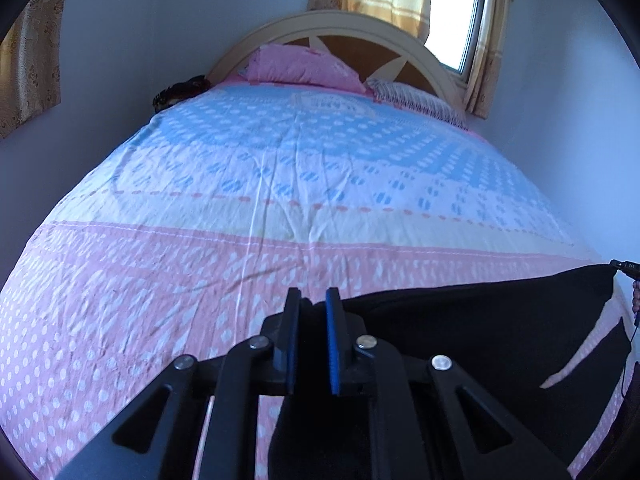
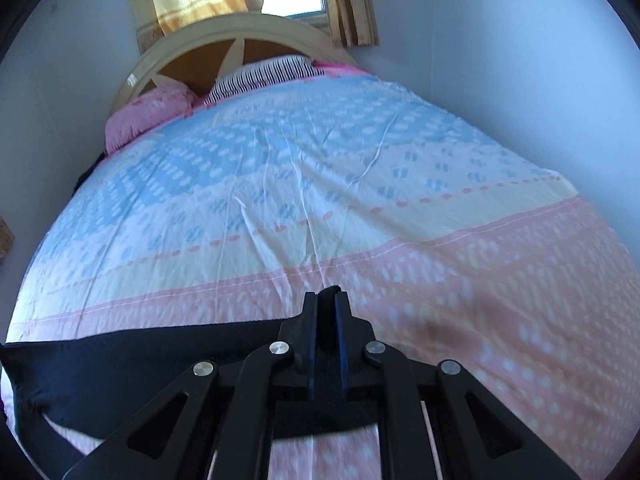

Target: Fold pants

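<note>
Black pants [image 1: 480, 328] hang stretched between my two grippers, just above the near part of the bed. In the left wrist view my left gripper [image 1: 313, 300] is shut on one end of the cloth, which runs off to the right. The right wrist view shows my right gripper [image 2: 328, 298] shut on the other end, a bit of black cloth poking out past the fingertips [image 2: 341, 300]. From there the pants [image 2: 120, 368] spread to the left. Their lower part drops out of view below the grippers.
The bed [image 1: 280, 184] carries a wrinkled sheet, blue, cream and pink with white dots. A pink pillow [image 1: 304, 66] and a striped pillow [image 1: 416, 100] lie against the arched headboard [image 1: 360, 26]. Walls close in on both sides, and a curtained window [image 1: 452, 12] is behind.
</note>
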`<state>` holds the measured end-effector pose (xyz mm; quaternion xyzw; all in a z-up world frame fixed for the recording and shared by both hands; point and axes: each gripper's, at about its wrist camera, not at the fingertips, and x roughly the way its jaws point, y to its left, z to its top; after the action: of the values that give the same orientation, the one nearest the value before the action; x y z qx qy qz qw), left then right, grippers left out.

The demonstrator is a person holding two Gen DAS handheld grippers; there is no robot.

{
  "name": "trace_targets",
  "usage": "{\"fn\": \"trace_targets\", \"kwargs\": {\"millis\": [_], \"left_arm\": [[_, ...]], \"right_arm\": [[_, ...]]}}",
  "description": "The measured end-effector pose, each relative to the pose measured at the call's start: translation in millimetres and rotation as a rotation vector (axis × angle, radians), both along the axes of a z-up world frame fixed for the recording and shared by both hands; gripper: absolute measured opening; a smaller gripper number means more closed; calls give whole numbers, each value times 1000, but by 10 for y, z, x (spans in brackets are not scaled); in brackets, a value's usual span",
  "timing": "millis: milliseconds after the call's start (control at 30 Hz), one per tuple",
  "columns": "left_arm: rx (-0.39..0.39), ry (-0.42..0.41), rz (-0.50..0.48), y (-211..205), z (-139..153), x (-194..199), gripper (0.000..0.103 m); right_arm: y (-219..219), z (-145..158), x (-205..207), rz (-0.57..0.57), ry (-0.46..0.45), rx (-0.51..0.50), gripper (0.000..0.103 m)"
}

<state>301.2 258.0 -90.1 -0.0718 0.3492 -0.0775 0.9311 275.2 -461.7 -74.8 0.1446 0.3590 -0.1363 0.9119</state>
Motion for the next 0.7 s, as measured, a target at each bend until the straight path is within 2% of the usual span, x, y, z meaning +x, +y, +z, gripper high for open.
{"fn": "trace_targets", "kwargs": {"millis": [200,367,533,700], "left_arm": [[-32,-48,-20,29,112,-315,12],[-62,-83,-35,93,144,-649,12],[-75,-99,-50,142,53,-985,12],[-64,-64,-74,109,-231,-1285,12]], "right_arm": [[69,141,-547,4,-52,2,7],[55,135,-1005,-12,-75,15,5],[29,-30,-1411,-29,-57,37,3],[19,-316,-1715,-44,-6,47,2]]}}
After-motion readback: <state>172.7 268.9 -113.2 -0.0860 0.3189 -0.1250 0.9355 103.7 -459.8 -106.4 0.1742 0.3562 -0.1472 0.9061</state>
